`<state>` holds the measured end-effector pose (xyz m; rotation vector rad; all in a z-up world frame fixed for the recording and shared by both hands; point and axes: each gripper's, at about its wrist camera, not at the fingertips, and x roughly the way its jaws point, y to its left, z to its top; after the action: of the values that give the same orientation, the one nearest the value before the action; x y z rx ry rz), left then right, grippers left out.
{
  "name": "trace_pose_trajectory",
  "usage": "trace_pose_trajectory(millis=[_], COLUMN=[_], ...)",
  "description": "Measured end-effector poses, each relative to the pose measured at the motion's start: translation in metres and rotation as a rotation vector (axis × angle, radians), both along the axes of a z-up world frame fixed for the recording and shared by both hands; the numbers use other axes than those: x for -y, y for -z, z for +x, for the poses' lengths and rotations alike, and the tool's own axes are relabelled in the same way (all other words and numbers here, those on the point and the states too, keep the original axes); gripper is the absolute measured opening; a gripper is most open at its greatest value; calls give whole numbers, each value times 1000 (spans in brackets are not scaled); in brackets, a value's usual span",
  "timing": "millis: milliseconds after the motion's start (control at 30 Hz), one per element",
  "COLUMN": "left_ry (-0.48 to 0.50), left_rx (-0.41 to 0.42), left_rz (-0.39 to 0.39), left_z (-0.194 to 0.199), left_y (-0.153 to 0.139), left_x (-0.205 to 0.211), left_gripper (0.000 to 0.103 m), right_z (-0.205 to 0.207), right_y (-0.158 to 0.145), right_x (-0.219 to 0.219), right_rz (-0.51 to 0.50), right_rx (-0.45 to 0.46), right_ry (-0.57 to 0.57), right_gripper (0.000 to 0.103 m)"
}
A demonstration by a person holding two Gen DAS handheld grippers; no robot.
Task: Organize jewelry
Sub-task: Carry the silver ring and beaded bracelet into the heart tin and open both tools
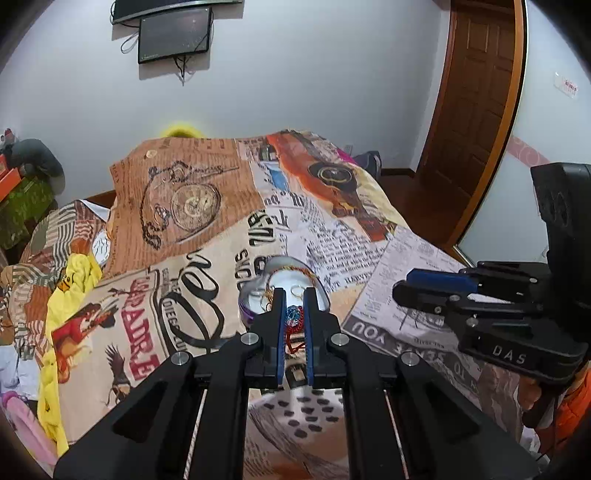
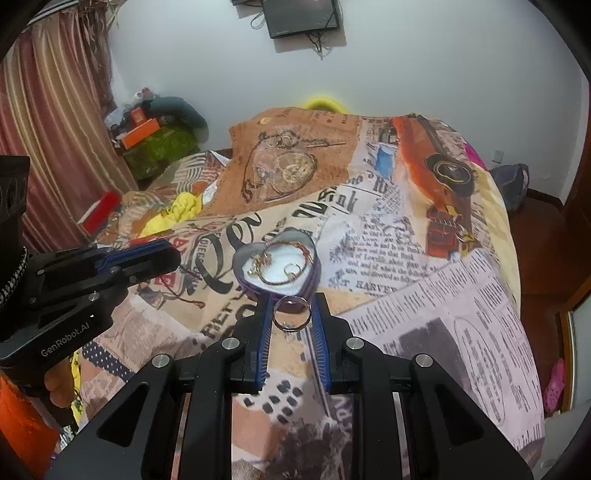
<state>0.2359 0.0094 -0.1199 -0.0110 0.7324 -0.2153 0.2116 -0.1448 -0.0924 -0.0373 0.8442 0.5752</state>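
Note:
A heart-shaped purple box (image 2: 242,258) with a white lining sits on the printed bedspread; it also shows in the left wrist view (image 1: 246,291). It holds a gold bangle (image 2: 277,281), a ring (image 2: 291,269) and a chain. My left gripper (image 1: 294,295) is shut on a red-corded beaded bracelet (image 1: 293,317), just short of the box. My right gripper (image 2: 291,301) is shut on a silver ring (image 2: 291,314), at the near tip of the box. The left gripper appears in the right wrist view (image 2: 147,254), with a red cord (image 2: 184,291) hanging below it.
The bedspread (image 2: 424,295) covers a bed and drops off on the right. Yellow cloth (image 2: 177,214) and clutter lie at the left. A brown door (image 1: 476,110) stands at the right, a dark screen (image 1: 173,35) hangs on the wall.

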Motion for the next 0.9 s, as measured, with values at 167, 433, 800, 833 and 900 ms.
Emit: trace_pose_trajectory(millis=[167,433,800,833,900], left_ry=[-8,-11,-20,-21,-25], left_rx=[15,19,-14,-22,-39], left_rz=[-11,-20,-26,-32,-44], left_z=[10,32,64,67,72], left_y=[-1,1,25,29,37], left_x=[-6,-14,-21,-22,-23], left_gripper=[7,7,7,7,7], right_z=[6,25,56,59,64], right_y=[0,6,27,29,33], right_x=[-12,-29,-43,-44,-47], right_rz=[-7,-19,-45,-47,-54], right_rx=[11,16,-17,-22,-30], right_ry=[-23,-46,-66,-69,-76], right_gripper=[19,19,19,19,19])
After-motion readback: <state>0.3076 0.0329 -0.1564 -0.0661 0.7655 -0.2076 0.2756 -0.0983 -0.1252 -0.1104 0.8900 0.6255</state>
